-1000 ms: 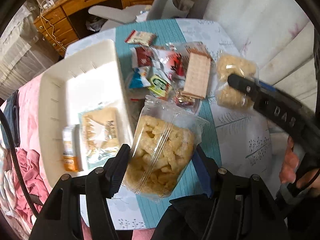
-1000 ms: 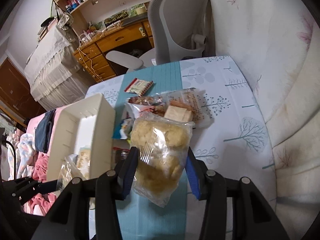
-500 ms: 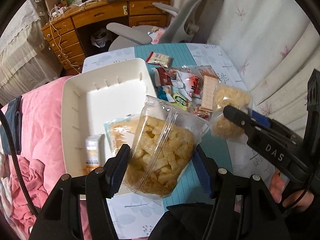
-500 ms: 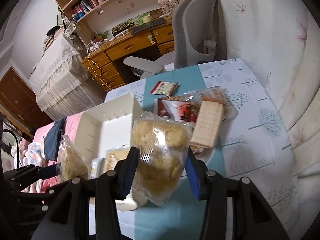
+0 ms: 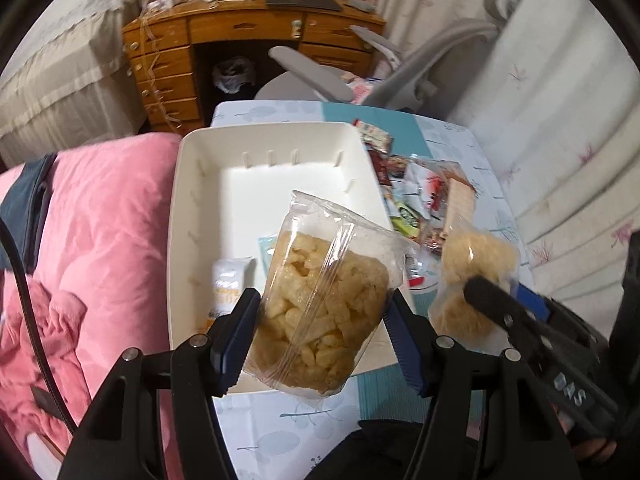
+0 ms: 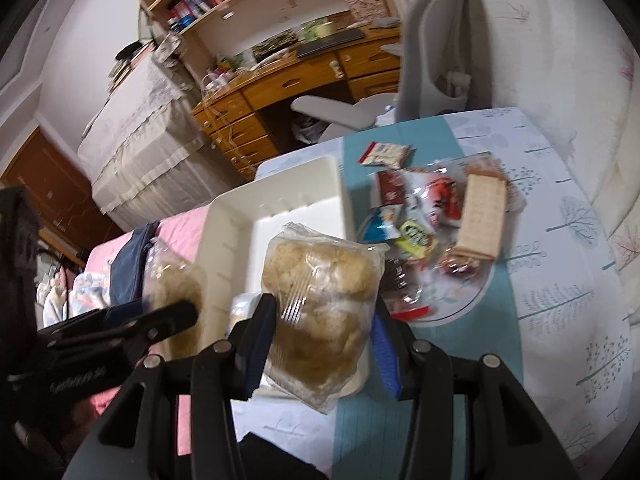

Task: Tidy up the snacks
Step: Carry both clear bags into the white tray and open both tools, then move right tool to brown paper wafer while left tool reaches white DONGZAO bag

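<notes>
Clear plastic filled both my grips. My left gripper [image 5: 320, 334] was clamped on a bag of pale puffs [image 5: 324, 312], both blue pads pressed into its sides, and the bag hung above the near end of the white bin [image 5: 276, 184]. My right gripper [image 6: 322, 344] was clenched on a second bag [image 6: 320, 304], this one of round puffed cakes, held over the bin's near right corner [image 6: 280, 208] as the right camera showed it. In the left view the same cake bag [image 5: 476, 276] sat just right of the bin, with my right gripper's black finger [image 5: 504, 312] across it.

Inside the bin lay a small white and orange packet [image 5: 230, 284] and, partly hidden behind the puffs, a pale blue packet [image 5: 266, 250]; I could not read either label.

The bin stood on a table with a white and teal cloth [image 6: 560, 264], its left side against pink bedding [image 5: 104, 240]. Right of the bin, a plate [image 6: 460, 304] carried loose snacks: a long wafer pack [image 6: 480, 216], a red and white packet [image 6: 440, 196], a blue one [image 6: 382, 222] and a green and yellow one [image 6: 416, 236]. One red-edged packet [image 6: 386, 154] lay apart on the teal strip, farther back.

Beyond the table stood a grey chair [image 6: 436, 40] and a wooden desk [image 6: 296, 80].
</notes>
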